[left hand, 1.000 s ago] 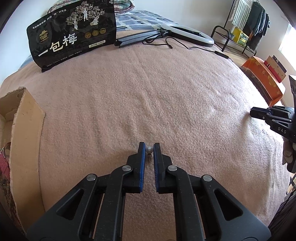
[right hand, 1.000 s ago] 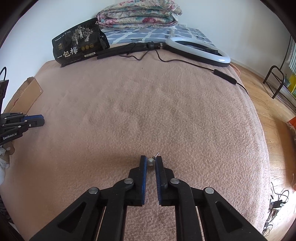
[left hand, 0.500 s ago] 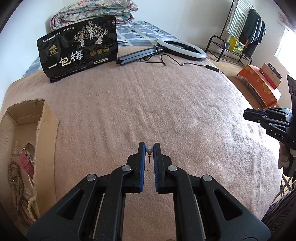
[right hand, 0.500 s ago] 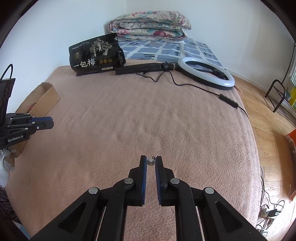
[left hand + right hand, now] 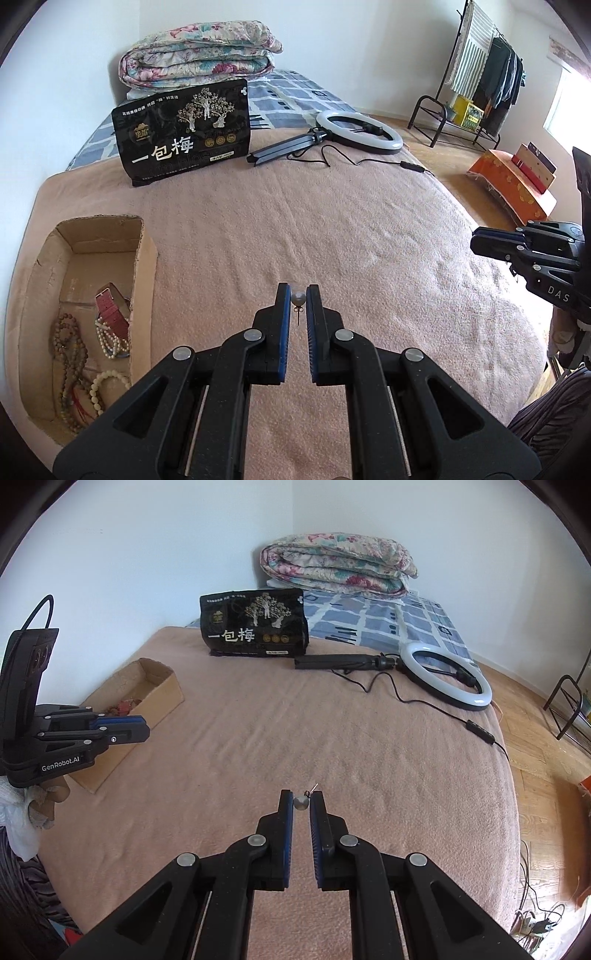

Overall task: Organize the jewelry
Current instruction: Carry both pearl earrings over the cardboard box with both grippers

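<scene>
My left gripper is shut on a pearl earring, its post hanging down, held above the pink blanket. My right gripper is shut on a second pearl earring, its post pointing up to the right. An open cardboard box lies at the left in the left wrist view, holding several bead bracelets and a red strap. The box also shows in the right wrist view, behind the left gripper. The right gripper shows at the right edge of the left wrist view.
A black snack bag stands at the far side of the bed. A ring light with tripod and cable lies beside it. A folded quilt sits behind. A clothes rack and orange box stand off the bed at right.
Both grippers have risen from the blanket with their earrings. The views now take in more of the room, and the box interior with its bracelets has come into view.
</scene>
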Demonstrator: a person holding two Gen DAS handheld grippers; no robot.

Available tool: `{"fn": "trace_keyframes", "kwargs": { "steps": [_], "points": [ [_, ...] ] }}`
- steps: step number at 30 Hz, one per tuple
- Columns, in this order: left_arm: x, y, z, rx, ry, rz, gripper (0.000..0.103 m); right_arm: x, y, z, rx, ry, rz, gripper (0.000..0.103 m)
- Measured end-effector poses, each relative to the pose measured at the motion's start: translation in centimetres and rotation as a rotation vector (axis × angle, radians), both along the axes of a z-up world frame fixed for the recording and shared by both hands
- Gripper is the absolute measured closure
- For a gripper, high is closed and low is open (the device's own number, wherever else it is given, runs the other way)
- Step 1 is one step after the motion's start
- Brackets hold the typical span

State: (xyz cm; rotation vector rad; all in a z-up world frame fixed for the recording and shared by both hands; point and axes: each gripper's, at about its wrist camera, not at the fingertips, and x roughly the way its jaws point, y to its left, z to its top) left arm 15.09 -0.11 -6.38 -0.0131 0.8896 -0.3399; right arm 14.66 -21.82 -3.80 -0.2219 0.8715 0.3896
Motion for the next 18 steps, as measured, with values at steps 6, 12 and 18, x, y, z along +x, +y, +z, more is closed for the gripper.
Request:
{"fn": "trace_keyframes", "kwargs": {
  "steps": [6, 12, 18],
  "points": [
    [-1.7, 1.4, 1.7, -0.003, -0.03, 0.02, 0.096, -1.1, 2.5, 1.7, 0.019, -0.021, 0.034, 0.096],
    [-3.2, 3.2, 3.3, 0.006, -0.063, 0.045, 0.096, -1.7, 4.8, 2.9, 0.037, -0.038, 0.066, 0.096],
    [-4.5, 6.0, 4.7, 0.008, -0.09, 0.086, 0.096, -1.9, 7.7, 3.3, 0.053, -0.041, 0.105, 0.096]
  ]
}}
